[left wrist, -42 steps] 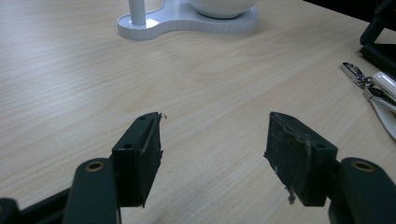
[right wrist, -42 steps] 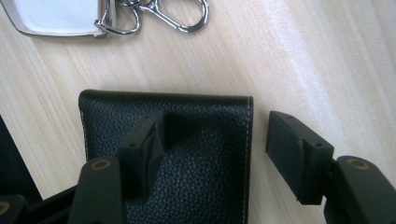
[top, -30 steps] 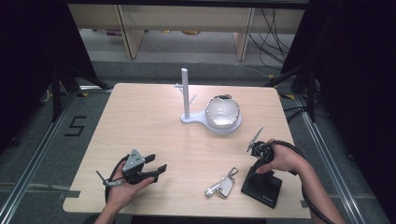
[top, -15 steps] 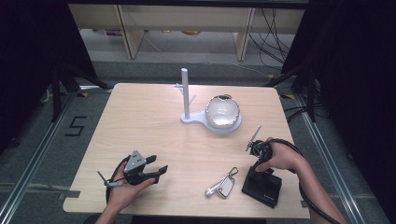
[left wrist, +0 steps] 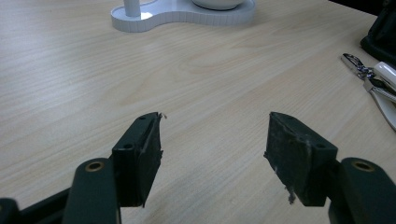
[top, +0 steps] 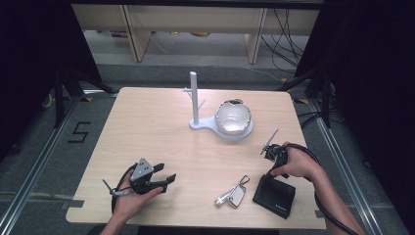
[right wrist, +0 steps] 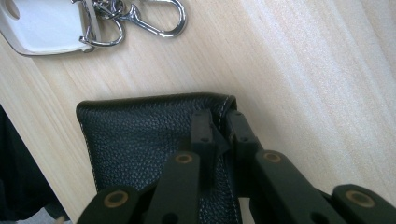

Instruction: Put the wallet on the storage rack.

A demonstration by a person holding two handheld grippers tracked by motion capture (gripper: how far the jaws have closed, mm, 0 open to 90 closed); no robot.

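At the near right of the table (top: 147,127) lies the black leather pouch (top: 275,196), and our right gripper (right wrist: 219,128) has its jaws on the pouch's far edge. They have just been closing, and the stitched rim now sits pinched between them. We judge the pouch light, soft and floppy, with a grained skin that should not slip. The seamed edge is the sound place to hold, though the body will likely sag when lifted. Our right hand (top: 293,164) reaches in from the near right with the gripper tipped down and toward us. At the near left, our left gripper (left wrist: 212,140) lies low over bare wood, jaws wide apart and empty. Just left of the pouch lies a white key fob (top: 235,195) on its clip. Farther off stands a white stand (top: 205,122) holding a globe (top: 233,116).
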